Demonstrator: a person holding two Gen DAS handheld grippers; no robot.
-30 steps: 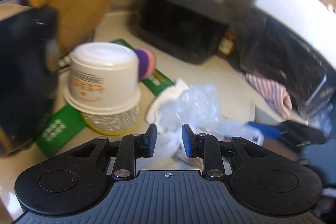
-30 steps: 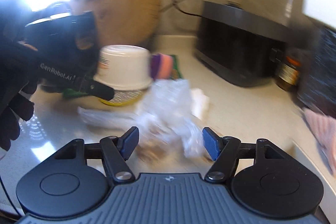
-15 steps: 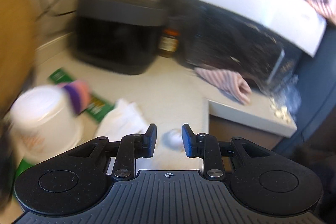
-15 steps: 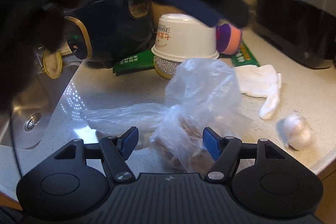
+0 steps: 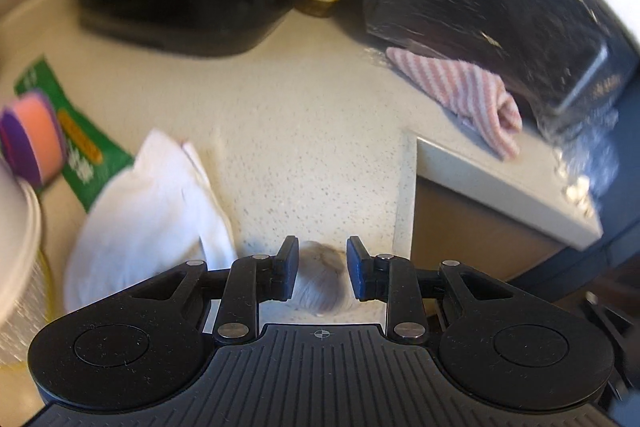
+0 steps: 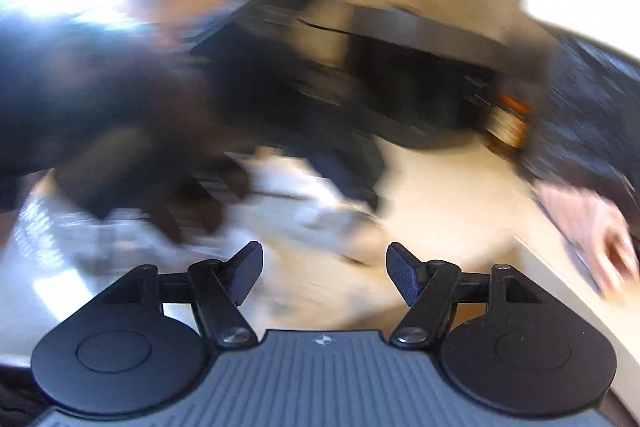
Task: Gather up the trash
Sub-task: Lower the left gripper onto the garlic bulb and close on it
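Left hand-held gripper (image 5: 322, 269) above garlic (image 5: 320, 281).

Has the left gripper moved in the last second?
Yes. The left gripper swung right along the counter, away from the white cup, and now straddles the garlic bulb near the counter edge.

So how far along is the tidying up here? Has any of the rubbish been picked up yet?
Nothing looks collected yet. Both grippers are open and empty. The left gripper hovers over a small whitish lump near the counter edge, probably its next pick, but the pads are not touching it. The right gripper view is too blurred to name anything. A crumpled white tissue and a green wrapper are among what remains.
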